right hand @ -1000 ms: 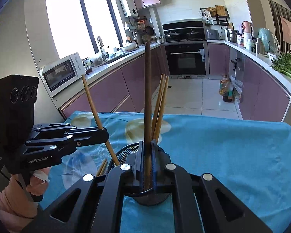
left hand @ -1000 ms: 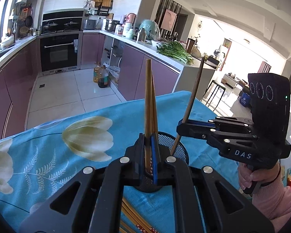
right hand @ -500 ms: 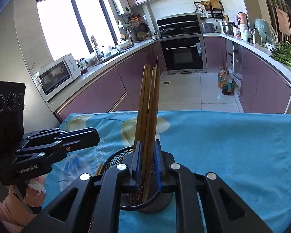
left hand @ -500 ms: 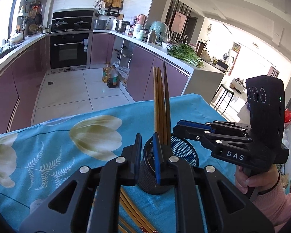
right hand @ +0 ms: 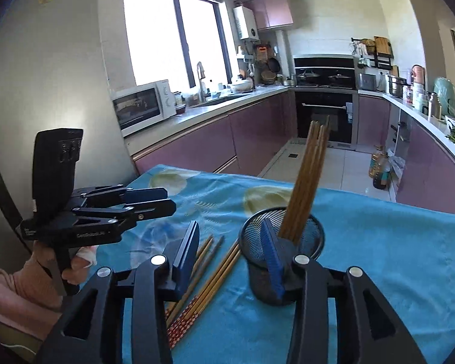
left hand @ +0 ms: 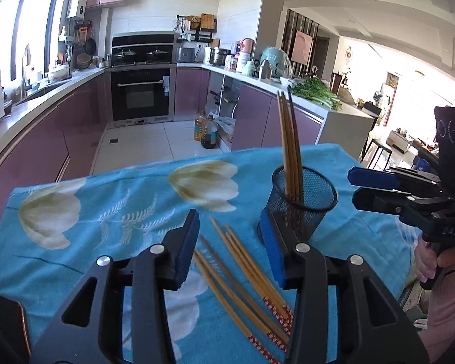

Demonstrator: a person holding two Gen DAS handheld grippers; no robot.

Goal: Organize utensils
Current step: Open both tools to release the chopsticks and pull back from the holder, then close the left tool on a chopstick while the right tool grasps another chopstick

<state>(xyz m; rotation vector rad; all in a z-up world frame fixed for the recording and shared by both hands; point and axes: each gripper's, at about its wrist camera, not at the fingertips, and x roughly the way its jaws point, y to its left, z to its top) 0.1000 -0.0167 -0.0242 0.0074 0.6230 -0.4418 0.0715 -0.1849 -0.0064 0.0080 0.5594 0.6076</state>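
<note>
Chopsticks [left hand: 291, 148] now stand in the holder [left hand: 301, 200]; both tongs released, opening.

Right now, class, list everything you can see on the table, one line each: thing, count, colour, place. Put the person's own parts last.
Tablecloth: one, turquoise with pale flowers, covering the table.
Mesh cup: one, black, upright on the cloth.
Chopsticks in the cup: a bunch, exact count unclear, brown, standing and leaning.
Loose chopsticks: several, tan with red patterned ends, lying on the cloth beside the cup.
Left gripper: one, black with blue pads, jaws opening, nothing between them, above the loose chopsticks.
Right gripper: one, black with blue pads, jaws opening, empty, near the cup.
Hands: two, pink sleeves, on the gripper handles.
</note>
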